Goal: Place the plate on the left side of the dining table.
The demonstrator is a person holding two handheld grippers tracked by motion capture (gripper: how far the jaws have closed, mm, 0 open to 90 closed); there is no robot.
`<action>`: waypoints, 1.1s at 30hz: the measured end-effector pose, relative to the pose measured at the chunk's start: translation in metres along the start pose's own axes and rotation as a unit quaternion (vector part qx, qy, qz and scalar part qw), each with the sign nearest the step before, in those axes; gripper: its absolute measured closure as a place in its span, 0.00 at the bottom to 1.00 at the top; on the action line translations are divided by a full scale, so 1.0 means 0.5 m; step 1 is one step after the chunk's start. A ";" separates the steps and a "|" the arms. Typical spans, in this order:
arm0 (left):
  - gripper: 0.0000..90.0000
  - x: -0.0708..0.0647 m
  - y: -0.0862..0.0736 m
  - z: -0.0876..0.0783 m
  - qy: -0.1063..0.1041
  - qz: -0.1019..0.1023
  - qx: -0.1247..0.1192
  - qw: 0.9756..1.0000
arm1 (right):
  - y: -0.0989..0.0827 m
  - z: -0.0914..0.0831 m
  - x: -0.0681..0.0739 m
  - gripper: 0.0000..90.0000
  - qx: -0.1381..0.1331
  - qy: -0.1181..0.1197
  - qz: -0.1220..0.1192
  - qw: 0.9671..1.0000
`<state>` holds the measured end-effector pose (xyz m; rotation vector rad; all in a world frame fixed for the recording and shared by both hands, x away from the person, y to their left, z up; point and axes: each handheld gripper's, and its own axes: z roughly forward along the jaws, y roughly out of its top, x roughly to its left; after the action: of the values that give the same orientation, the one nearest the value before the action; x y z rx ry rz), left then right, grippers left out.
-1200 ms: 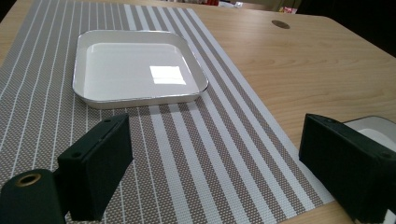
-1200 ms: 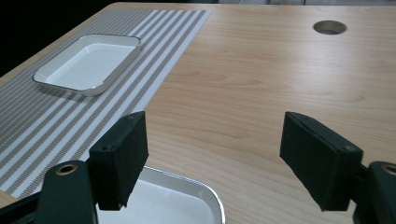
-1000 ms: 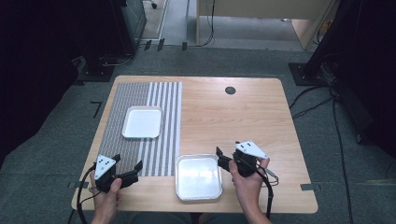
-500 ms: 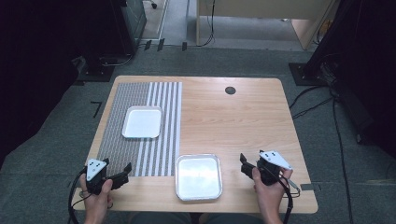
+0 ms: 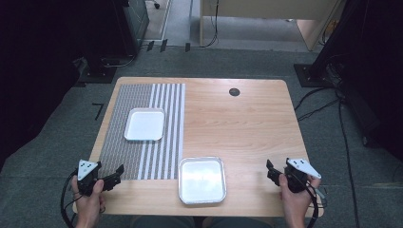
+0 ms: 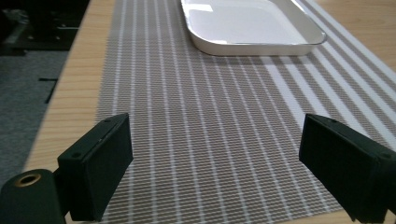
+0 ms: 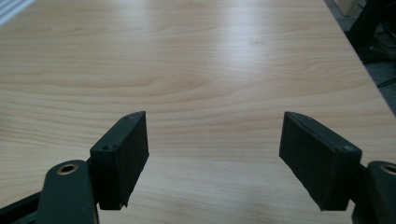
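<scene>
Square silver metal tray [image 5: 201, 179] sat at the table's [image 5: 247, 123] near edge, just right of the grey striped woven placemat [image 5: 142, 130]; smaller white rectangular tray [image 5: 145, 124] lay on that mat. You held both grippers clear: left gripper [image 5: 113, 175] over the mat's near corner, right gripper [image 5: 271, 171] over bare wood, both jaws apart, empty. Looked like release or reset. Next move needed approach to a tray rim.
</scene>
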<state>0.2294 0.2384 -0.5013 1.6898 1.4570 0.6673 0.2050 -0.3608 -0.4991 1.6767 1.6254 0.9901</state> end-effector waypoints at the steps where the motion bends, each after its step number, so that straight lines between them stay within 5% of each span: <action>1: 0.11 0.008 0.001 -0.003 0.010 0.006 -0.002 1.000 | -0.005 0.001 -0.012 0.27 0.002 -0.008 -0.001 1.000; 11: 0.11 0.057 -0.004 -0.011 0.027 -0.002 0.005 1.000 | -0.020 -0.001 -0.081 0.27 0.016 -0.026 0.015 0.999; 18: 0.11 0.067 -0.009 -0.003 0.029 -0.002 0.025 0.999 | -0.033 0.001 -0.116 0.27 0.033 -0.035 0.026 0.998; 26: 0.11 0.052 -0.015 0.013 0.027 0.035 0.058 0.997 | -0.040 0.005 -0.117 0.25 0.060 -0.039 0.013 0.997; 33: 0.12 0.048 -0.017 0.024 0.035 0.043 0.084 0.995 | -0.040 0.011 -0.105 0.24 0.077 -0.043 -0.015 0.996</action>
<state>0.2391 0.2593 -0.5174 1.8835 1.5340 0.6722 0.1999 -0.4112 -0.5244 1.7649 1.7016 0.7853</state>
